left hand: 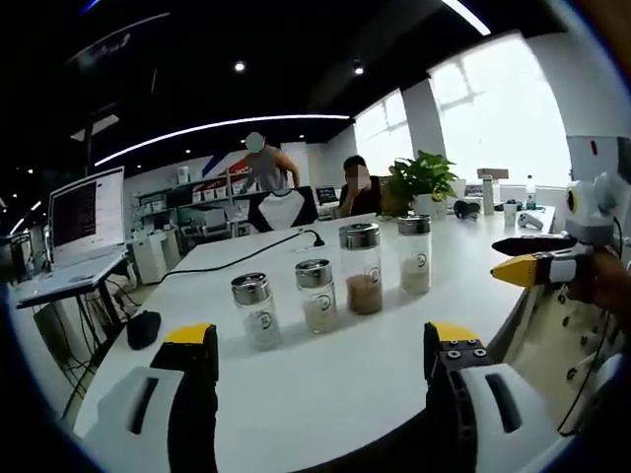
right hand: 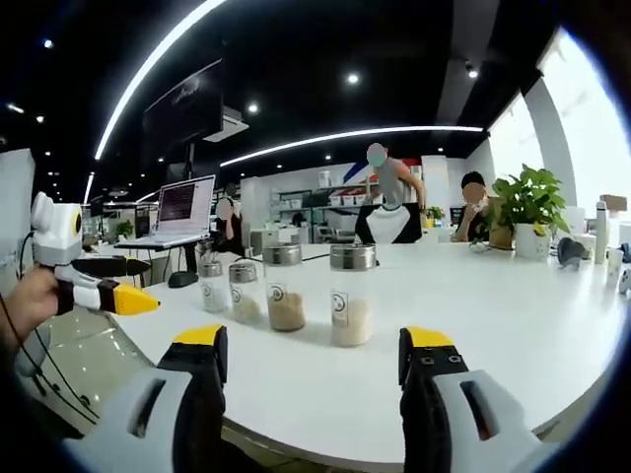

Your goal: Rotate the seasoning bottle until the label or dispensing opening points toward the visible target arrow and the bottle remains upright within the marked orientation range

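Several glass seasoning bottles with metal lids stand upright in a row on the white table (left hand: 325,384). In the left gripper view the nearest holds pale powder (left hand: 256,310), and a taller one holds brown seasoning (left hand: 362,268). My left gripper (left hand: 321,340) is open in front of the row, nothing between its jaws. The right gripper (left hand: 532,264) comes in from the right edge of that view. In the right gripper view the closest bottle (right hand: 352,294) stands just beyond my open right gripper (right hand: 314,340). The left gripper (right hand: 104,286), held by a hand, shows at the left.
A laptop (left hand: 87,212) sits on a side stand at the left, with a black mouse (left hand: 143,328) near the table's corner. A black cable (left hand: 246,254) runs across the table. A potted plant (left hand: 424,177) and seated people are at the far end.
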